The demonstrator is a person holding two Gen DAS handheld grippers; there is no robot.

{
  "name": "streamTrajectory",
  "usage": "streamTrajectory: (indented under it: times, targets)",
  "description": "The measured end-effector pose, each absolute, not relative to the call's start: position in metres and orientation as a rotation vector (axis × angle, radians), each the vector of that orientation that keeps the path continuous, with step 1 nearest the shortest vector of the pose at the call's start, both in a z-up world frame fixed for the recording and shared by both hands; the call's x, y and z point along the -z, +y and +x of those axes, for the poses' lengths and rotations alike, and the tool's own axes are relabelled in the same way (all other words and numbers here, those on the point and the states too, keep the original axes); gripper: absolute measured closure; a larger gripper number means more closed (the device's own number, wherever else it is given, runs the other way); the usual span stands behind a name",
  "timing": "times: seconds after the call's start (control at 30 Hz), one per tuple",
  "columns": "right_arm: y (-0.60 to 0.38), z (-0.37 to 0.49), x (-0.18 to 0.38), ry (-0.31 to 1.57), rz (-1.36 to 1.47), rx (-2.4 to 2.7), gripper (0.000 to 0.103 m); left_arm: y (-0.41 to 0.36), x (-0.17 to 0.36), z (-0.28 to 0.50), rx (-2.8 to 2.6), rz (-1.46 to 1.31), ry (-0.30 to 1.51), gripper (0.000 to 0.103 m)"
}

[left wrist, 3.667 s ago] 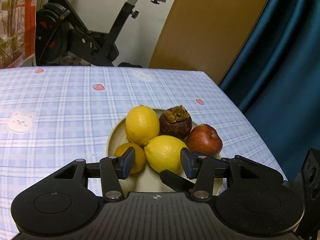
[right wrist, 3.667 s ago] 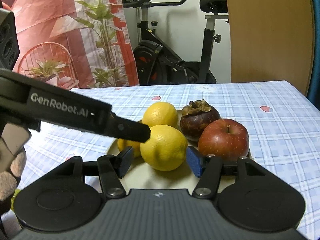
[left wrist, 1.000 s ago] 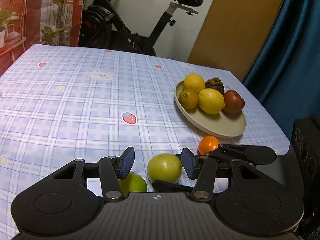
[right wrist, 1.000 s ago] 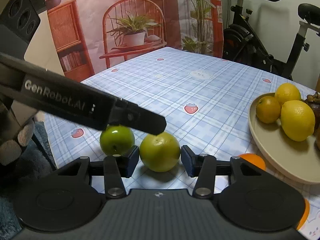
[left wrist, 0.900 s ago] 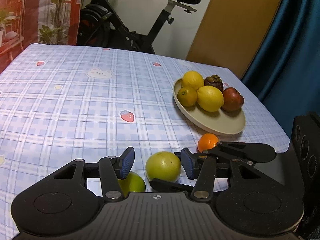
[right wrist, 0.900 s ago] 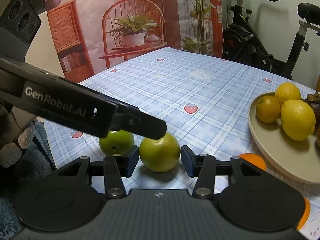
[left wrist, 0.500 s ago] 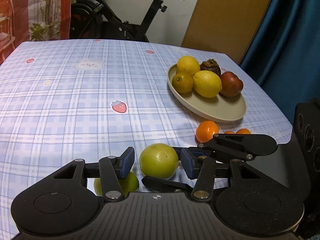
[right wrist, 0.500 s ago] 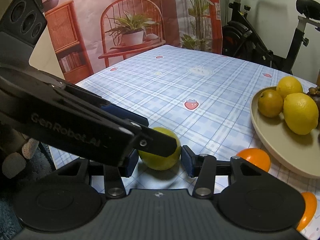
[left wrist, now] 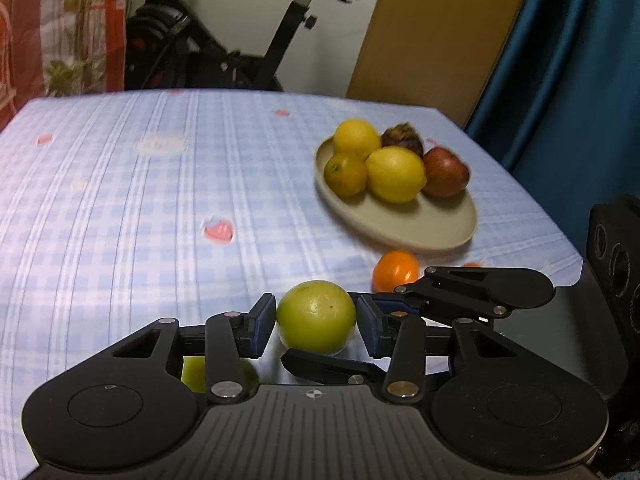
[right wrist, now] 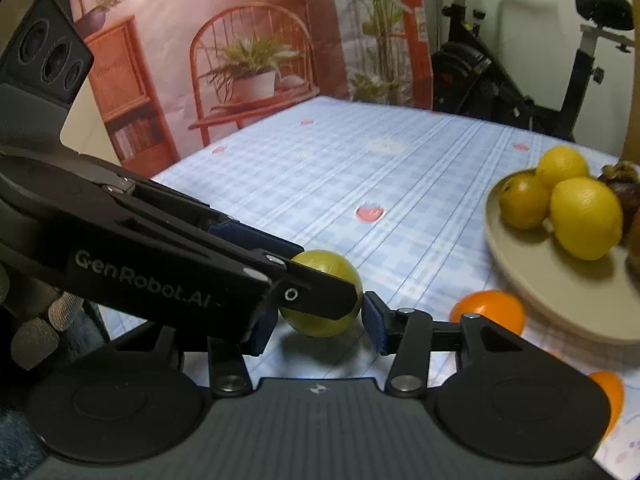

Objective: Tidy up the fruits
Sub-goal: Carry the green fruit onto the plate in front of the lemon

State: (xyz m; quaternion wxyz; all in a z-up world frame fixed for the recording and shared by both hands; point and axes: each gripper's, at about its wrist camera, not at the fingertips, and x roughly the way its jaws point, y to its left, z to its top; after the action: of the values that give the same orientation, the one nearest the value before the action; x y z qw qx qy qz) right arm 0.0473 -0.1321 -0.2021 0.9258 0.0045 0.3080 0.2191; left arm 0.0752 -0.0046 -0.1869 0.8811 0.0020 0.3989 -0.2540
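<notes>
Two grippers converge on one green fruit (left wrist: 316, 317) at the lower centre of both wrist views, where it sits on the checked table (left wrist: 120, 200) well short of the beige plate (left wrist: 436, 232) that holds two lemons, a small orange, a mangosteen and a red apple. The left gripper (left wrist: 316, 326) brackets the fruit, and its fingers have just been closing on it; the left pad looks to touch the skin while a thin gap shows at the right pad, so the grip appears not yet made. The right gripper (right wrist: 316, 324) frames the same fruit with its fingers partly open and clear of it, the left tool crossing in front of its camera. Both tools point downward toward the table's near edge, apparently to pick up the loose fruit for the plate. A second green fruit (left wrist: 192, 374) peeks under the left gripper's body, and an orange (left wrist: 394, 270) lies just beside the plate's near rim.
</notes>
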Motion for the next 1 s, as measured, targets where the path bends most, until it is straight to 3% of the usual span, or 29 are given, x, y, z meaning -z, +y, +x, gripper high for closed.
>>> streamTrajectory:
  times: [0.37, 1.0]
  targets:
    - [-0.184, 0.065, 0.164, 0.549, 0.018, -0.294, 0.054, -0.068, 0.154, 0.120, 0.659, 0.068, 0.730, 0.056]
    - [-0.236, 0.095, 0.193, 0.656, 0.152, -0.189, 0.054, -0.114, 0.194, 0.169, 0.689, 0.077, 0.846, 0.056]
